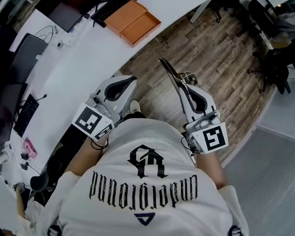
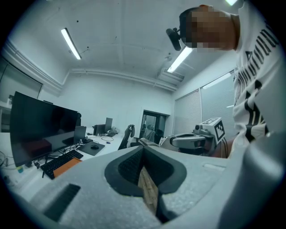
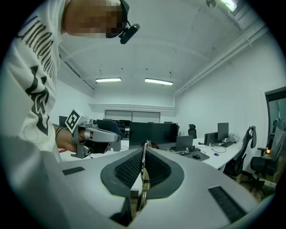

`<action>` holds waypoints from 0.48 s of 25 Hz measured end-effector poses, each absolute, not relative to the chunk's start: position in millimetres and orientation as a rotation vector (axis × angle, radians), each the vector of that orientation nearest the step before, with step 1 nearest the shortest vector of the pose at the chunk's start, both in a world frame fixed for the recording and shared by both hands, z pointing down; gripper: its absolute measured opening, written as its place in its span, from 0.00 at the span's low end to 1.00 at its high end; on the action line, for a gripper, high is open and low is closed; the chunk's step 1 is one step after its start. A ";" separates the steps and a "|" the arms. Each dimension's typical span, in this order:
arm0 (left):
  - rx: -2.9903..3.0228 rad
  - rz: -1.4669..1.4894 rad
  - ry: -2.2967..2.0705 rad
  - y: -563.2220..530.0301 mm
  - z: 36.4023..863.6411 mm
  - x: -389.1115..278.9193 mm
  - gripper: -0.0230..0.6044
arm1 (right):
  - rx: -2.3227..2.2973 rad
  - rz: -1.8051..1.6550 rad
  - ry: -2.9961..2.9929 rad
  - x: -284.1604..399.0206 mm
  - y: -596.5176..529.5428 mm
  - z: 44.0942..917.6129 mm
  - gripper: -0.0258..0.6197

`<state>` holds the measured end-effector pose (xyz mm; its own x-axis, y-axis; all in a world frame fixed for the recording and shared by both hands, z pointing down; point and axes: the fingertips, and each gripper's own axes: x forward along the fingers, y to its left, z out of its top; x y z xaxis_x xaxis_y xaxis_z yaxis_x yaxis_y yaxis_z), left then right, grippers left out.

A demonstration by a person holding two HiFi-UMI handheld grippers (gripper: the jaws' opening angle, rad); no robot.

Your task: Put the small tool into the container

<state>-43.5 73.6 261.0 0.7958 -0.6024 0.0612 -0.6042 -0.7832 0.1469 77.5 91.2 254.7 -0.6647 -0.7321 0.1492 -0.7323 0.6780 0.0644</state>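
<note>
Floor: a brown wood-plank floor (image 1: pixel 225 70) fills the middle of the room beneath both claws.
Tabletop: a long white curved tabletop (image 1: pixel 86 61) sweeps along the person's left side, past the left claw.
Person: someone in a white T-shirt with black print (image 1: pixel 148 190) stands over the floor, a claw held out level in each hand.
Monitor: a large black flat monitor (image 2: pixel 40 127) stands on the tabletop with its screen dark.
Keyboard: a long black keyboard (image 1: pixel 117 3) lies on the far part of the tabletop, just beside the container.
Container: the flat orange rectangular container (image 1: pixel 141 28) rests open on the tabletop near its edge, and looks bare inside as far as I can see.
Left claw: the left claw (image 1: pixel 134 79), white with dark pads, is clenched with its tips together and nothing between them; it reaches out close to the tabletop's edge.
Right claw: the right claw (image 1: pixel 184 86) is clamped tight on the small tool, its dark ribbed pads pressing it from both sides.
Tool: the slim grey metal tool (image 1: pixel 171 74) sticks out past the right claw's tips, in the air above the floor, well apart from the container and not in it.
</note>
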 end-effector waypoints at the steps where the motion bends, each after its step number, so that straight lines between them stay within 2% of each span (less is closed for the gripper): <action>1: 2.829 0.014 -0.945 67.7 259.7 -48.3 0.06 | 1.205 -0.002 -2.724 72.3 85.4 253.4 0.08; 12: 2.861 0.015 -0.959 23.4 248.0 -93.4 0.06 | 1.212 -0.013 -2.723 36.3 47.9 247.9 0.08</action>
<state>-93.4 23.4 248.0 0.7987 -0.5998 0.0487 -0.6010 -0.7910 0.1145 36.3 47.9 247.9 -0.6586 -0.7389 0.1427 -0.7374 0.6715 0.0734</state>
